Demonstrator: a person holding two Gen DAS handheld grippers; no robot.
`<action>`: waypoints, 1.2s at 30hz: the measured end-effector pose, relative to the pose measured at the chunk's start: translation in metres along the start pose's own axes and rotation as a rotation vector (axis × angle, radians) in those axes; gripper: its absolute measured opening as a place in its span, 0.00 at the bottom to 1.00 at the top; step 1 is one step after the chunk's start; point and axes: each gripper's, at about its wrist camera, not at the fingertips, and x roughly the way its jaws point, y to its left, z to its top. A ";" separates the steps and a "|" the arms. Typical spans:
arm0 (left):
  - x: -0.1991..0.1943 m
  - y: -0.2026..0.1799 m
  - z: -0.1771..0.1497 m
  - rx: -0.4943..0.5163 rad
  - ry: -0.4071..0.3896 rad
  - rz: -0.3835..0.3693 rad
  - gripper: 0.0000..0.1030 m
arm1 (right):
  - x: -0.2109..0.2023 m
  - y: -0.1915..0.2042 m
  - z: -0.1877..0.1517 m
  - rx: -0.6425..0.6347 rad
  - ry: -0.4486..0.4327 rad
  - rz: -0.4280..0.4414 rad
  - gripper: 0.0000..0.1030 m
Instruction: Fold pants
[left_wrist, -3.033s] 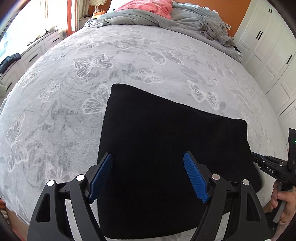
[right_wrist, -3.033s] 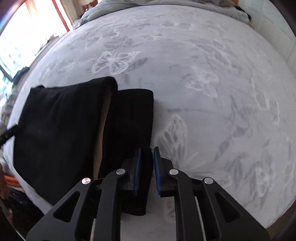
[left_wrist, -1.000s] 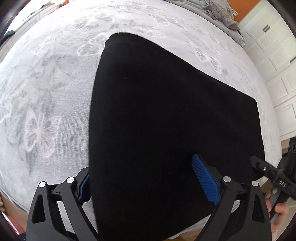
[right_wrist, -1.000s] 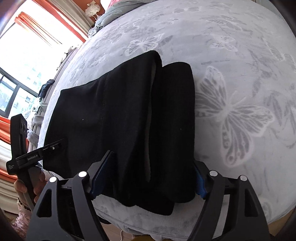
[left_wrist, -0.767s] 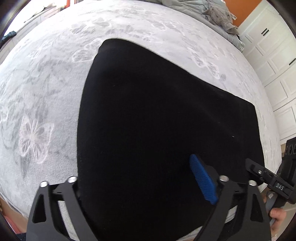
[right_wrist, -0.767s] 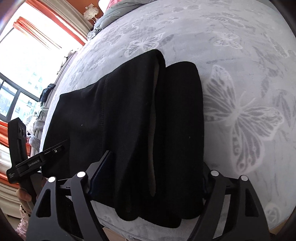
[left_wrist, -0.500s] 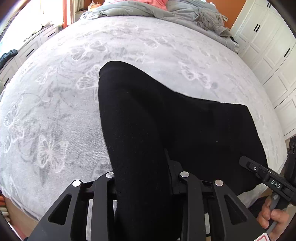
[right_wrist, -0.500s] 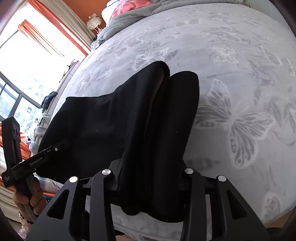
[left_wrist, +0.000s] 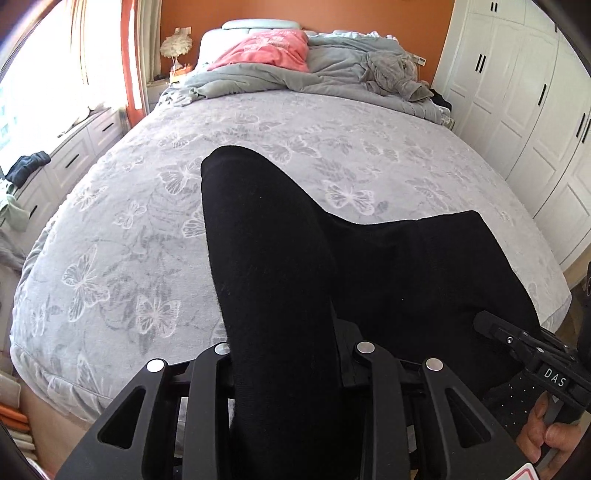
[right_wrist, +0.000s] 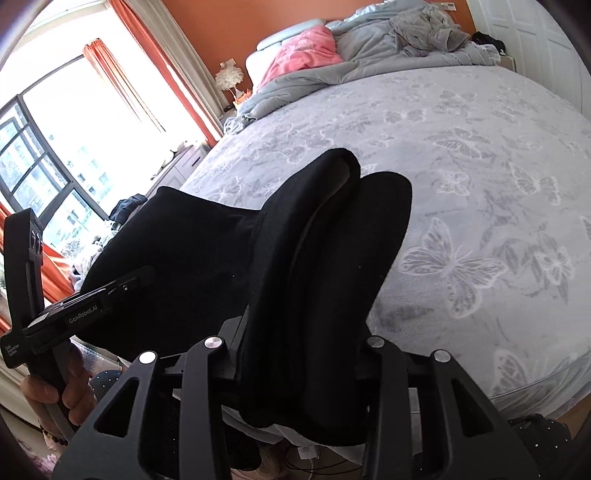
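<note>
The black pants, folded into a thick stack, hang lifted at their near edge above the foot of the bed, whose grey cover is printed with butterflies, while their far end rests on that cover. The left gripper pinches a bunched fold of the pants, the cloth hiding its pads. The right gripper clamps the doubled layers at the other near corner, and a crumpled grey duvet and a pink pillow lie by the headboard.
</note>
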 end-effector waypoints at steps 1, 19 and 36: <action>-0.011 0.003 -0.002 0.009 -0.014 0.001 0.24 | -0.008 0.003 0.001 -0.003 -0.014 0.003 0.34; -0.120 -0.028 0.049 0.075 -0.281 -0.005 0.24 | -0.121 0.039 0.054 -0.094 -0.302 0.074 0.34; -0.129 -0.036 0.145 0.090 -0.452 -0.001 0.25 | -0.128 0.050 0.157 -0.169 -0.451 0.091 0.35</action>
